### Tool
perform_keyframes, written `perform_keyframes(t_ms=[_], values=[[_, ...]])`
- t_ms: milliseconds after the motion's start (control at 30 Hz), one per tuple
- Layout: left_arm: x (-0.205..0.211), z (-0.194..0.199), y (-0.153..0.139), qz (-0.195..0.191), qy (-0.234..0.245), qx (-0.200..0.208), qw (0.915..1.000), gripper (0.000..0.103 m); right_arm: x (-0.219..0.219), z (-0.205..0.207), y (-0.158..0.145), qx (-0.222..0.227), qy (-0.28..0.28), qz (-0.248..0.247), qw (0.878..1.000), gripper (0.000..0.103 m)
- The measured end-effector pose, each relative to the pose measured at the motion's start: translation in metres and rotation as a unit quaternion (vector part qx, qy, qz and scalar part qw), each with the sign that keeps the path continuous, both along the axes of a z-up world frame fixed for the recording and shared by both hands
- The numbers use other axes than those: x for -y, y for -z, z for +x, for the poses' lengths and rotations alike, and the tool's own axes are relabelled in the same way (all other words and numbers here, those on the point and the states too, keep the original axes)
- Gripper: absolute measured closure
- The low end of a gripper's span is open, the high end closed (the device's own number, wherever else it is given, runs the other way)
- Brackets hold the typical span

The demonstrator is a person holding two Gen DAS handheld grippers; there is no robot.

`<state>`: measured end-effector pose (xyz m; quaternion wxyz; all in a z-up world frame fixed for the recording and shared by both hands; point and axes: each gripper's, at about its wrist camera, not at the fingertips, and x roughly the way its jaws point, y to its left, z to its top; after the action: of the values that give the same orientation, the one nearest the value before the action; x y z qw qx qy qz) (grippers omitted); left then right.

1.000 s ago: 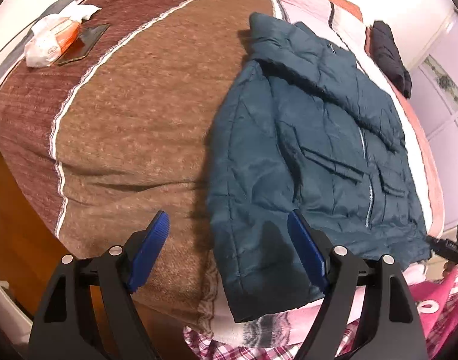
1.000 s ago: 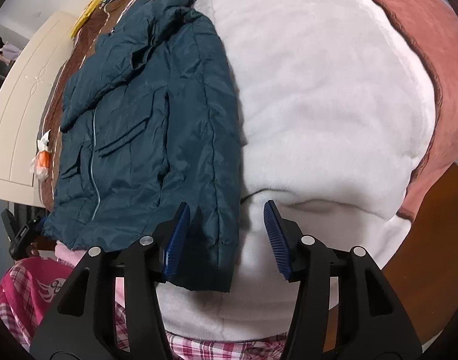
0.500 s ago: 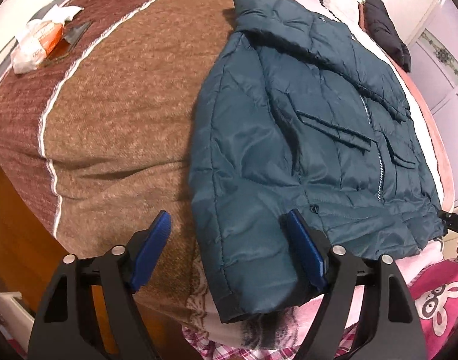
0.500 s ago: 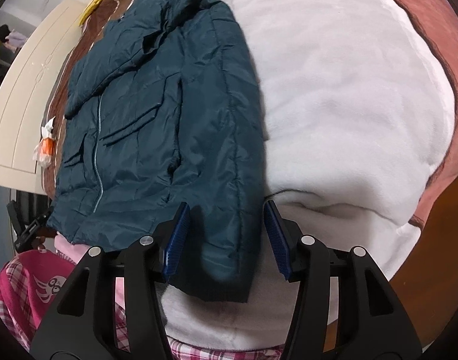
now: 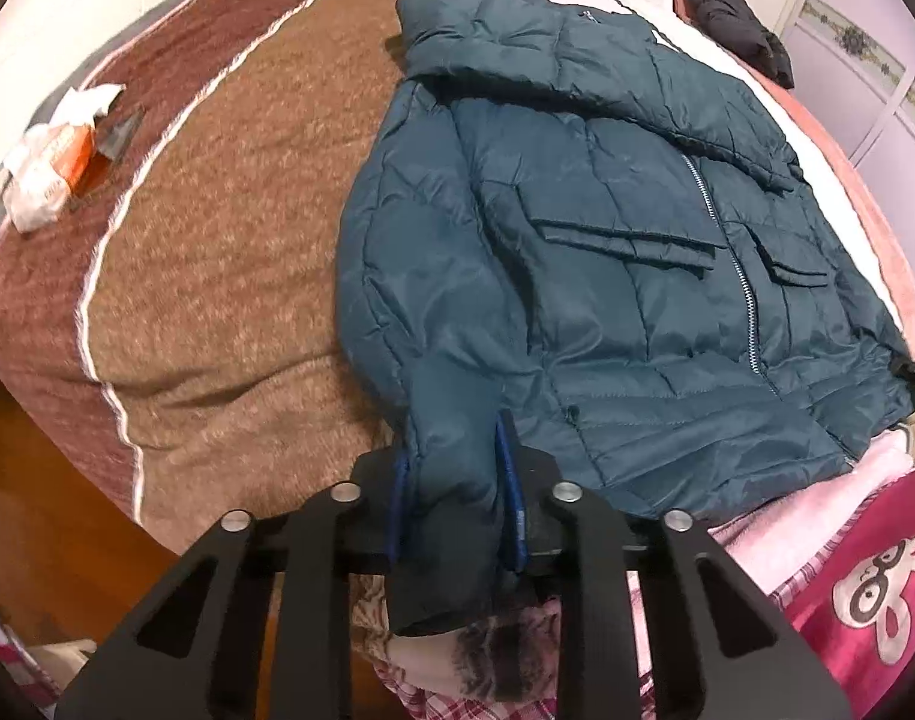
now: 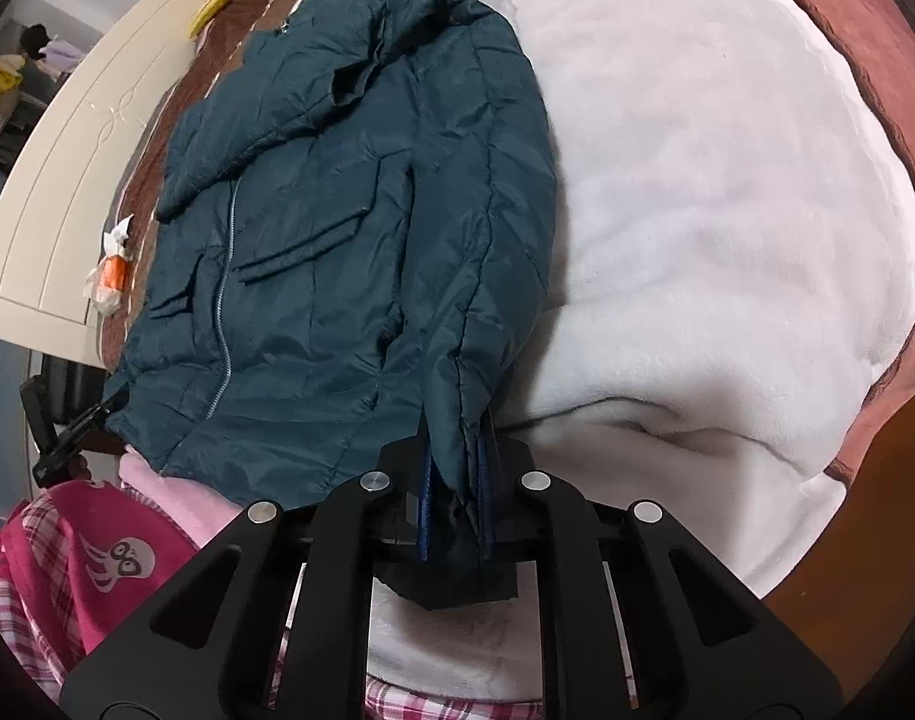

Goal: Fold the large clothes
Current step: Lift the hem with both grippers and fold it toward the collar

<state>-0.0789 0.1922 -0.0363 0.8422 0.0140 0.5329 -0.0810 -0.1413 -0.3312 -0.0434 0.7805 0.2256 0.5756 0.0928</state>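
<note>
A dark teal puffer jacket [image 5: 607, 252] lies front up on the bed, zip closed, hood at the far end. My left gripper [image 5: 454, 498] is shut on the cuff end of the jacket's left sleeve [image 5: 451, 468] near the bed's front edge. In the right wrist view the jacket [image 6: 325, 252] lies beside a white fleece blanket, and my right gripper [image 6: 454, 498] is shut on the cuff end of the other sleeve [image 6: 463, 408]. Both cuffs hang past the blue pads.
A brown striped blanket [image 5: 217, 228] covers the bed's left side, with a tissue pack [image 5: 49, 168] on it. A white fleece blanket [image 6: 727, 210] covers the right side. A black garment [image 5: 733, 18] lies at the far right. Pink plaid clothing [image 5: 847, 570] is close in front.
Both grippers moved forward over the sleeve cuffs and went from open to shut on them.
</note>
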Motion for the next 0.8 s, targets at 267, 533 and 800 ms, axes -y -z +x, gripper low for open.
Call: perform_keyframes(t_ms=[267,533,800], values=[[0.017,-0.002,-0.015,0.057,-0.002,0.027,0.998,0.083,0.002,-0.004,-0.002,0.006,0.011,0.009,1.0,0.091],[0.03,0.002,-0.043,0.067,-0.009,0.072,0.9951,0.086,0.006,0.001,-0.019,0.033,0.02,0.046,0.998,0.091],[0.037,0.008,-0.058,0.059,-0.013,0.094,0.9937,0.086,0.005,0.006,-0.028,0.047,0.022,0.053,0.997,0.091]])
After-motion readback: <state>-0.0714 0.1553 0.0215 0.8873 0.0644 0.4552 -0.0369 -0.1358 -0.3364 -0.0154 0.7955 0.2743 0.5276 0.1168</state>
